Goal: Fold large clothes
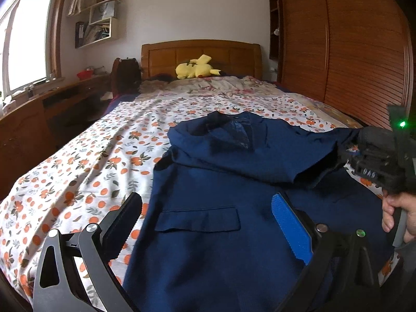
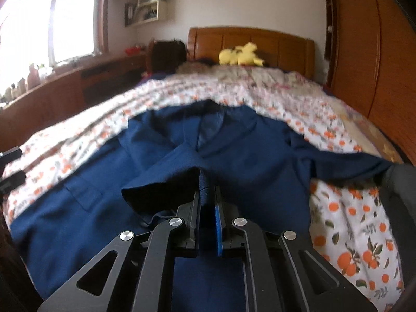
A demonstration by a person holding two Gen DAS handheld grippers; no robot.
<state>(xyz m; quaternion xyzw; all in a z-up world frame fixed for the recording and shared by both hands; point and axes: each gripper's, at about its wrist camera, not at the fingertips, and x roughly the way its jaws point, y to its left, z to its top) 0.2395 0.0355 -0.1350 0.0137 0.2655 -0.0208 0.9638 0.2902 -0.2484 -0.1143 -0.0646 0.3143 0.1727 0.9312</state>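
Note:
A navy blue suit jacket (image 1: 221, 171) lies front up on the bed, collar toward the headboard, one sleeve folded across its chest. My left gripper (image 1: 208, 213) is open and empty, hovering above the lower front by the pocket flap (image 1: 199, 219). My right gripper (image 2: 208, 197) is shut on a fold of the jacket's sleeve (image 2: 202, 182) and holds it over the jacket body (image 2: 247, 156). The right gripper also shows in the left wrist view (image 1: 345, 153) at the jacket's right edge, jaws hidden by cloth.
The bed has an orange-print sheet (image 1: 85, 171), a wooden headboard (image 1: 200, 54) and a yellow plush toy (image 1: 196, 69). A wooden desk (image 1: 39, 111) runs under the window at left. A slatted wooden wardrobe (image 1: 351, 52) stands at right.

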